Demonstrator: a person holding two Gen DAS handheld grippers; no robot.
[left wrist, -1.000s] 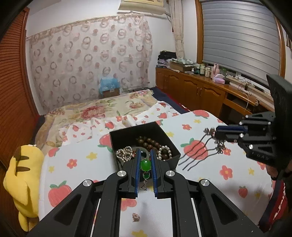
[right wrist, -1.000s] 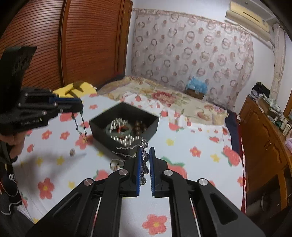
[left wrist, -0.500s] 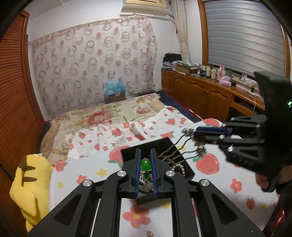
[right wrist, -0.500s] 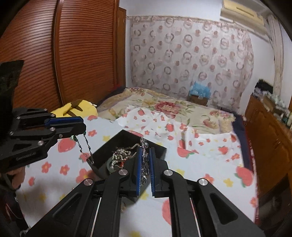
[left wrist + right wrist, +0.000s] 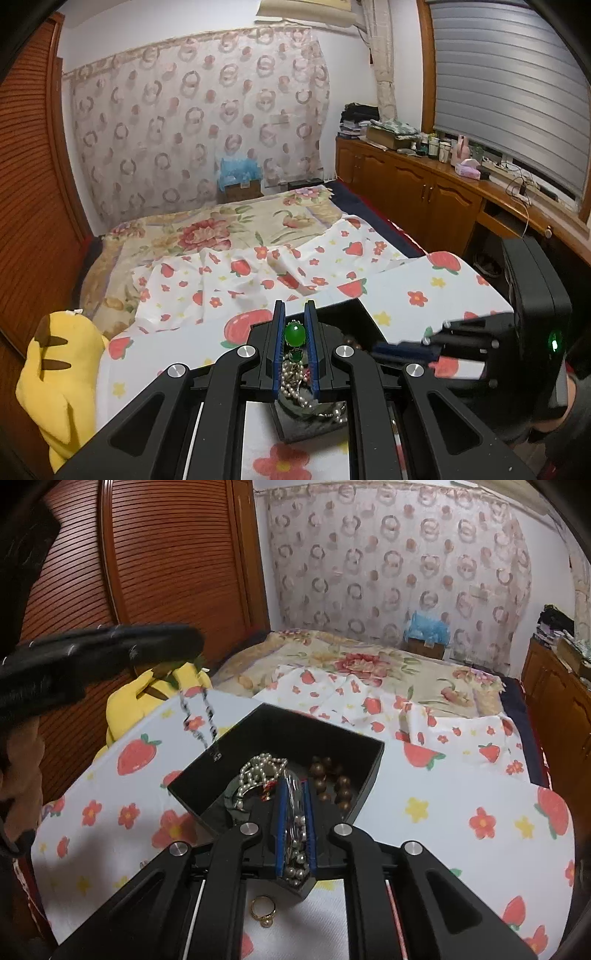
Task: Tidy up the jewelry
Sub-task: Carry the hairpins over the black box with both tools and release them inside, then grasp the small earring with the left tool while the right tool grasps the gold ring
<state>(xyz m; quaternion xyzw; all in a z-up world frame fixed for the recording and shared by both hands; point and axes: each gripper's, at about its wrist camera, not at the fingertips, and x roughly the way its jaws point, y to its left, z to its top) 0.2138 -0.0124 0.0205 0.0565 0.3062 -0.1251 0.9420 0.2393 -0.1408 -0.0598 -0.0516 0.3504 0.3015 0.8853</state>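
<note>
An open black jewelry box point(image 5: 365, 771) stands on the strawberry-print cloth and holds a pearl strand point(image 5: 258, 768) and brown wooden beads point(image 5: 332, 782). My right gripper point(image 5: 294, 786) hangs just over the box with a silver bead chain point(image 5: 295, 834) between its blue pads; its jaws are opening. My left gripper point(image 5: 294, 311) is shut on a green bead pendant point(image 5: 294, 334) above the box point(image 5: 306, 424). In the right wrist view the left gripper point(image 5: 166, 650) is blurred at upper left, its dark chain point(image 5: 207, 720) dangling by the box's left corner.
A gold ring point(image 5: 263, 910) lies on the cloth near the box's front corner. A yellow plush toy point(image 5: 59, 369) sits at the table's left edge. A bed with a floral cover point(image 5: 221, 229) lies beyond, wooden cabinets point(image 5: 424, 199) to the right.
Both grippers have moved forward over the black box with their jewelry. The right one came down closer to the box, and its chain now hangs into it.
</note>
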